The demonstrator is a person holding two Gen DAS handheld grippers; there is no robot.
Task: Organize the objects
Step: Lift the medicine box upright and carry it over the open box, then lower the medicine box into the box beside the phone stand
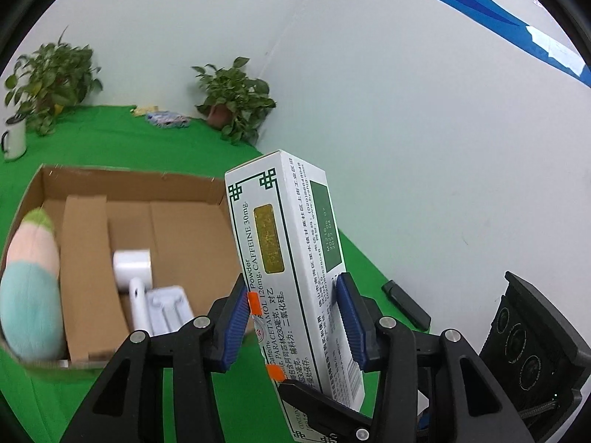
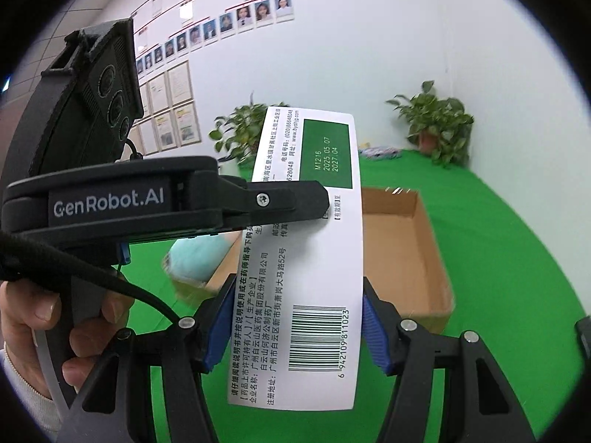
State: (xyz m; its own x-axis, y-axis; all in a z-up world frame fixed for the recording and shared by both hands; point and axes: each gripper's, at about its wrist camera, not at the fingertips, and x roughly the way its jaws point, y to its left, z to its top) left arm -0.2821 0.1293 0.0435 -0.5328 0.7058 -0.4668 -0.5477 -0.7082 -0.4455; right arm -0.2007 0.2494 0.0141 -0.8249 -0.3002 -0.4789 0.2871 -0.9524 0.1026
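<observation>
A white medicine box with green print (image 1: pixel 291 258) is held in the air between both grippers. My left gripper (image 1: pixel 295 317) is shut on it, blue pads on both sides. In the right wrist view the same box (image 2: pixel 306 277) stands between my right gripper's (image 2: pixel 299 328) blue pads, which touch its sides; the left gripper's finger crosses it from the left. An open cardboard box (image 1: pixel 155 221) lies on the green cloth to the left, holding a pastel plush toy (image 1: pixel 29 288), a white tape roll (image 1: pixel 132 264) and a white plastic item (image 1: pixel 162 306).
Two potted plants (image 1: pixel 236 99) (image 1: pixel 51 74) and a white mug (image 1: pixel 14 140) stand at the back of the green table. A black bar (image 1: pixel 406 304) lies by the white wall on the right. Small colourful items (image 1: pixel 168 119) lie at the back.
</observation>
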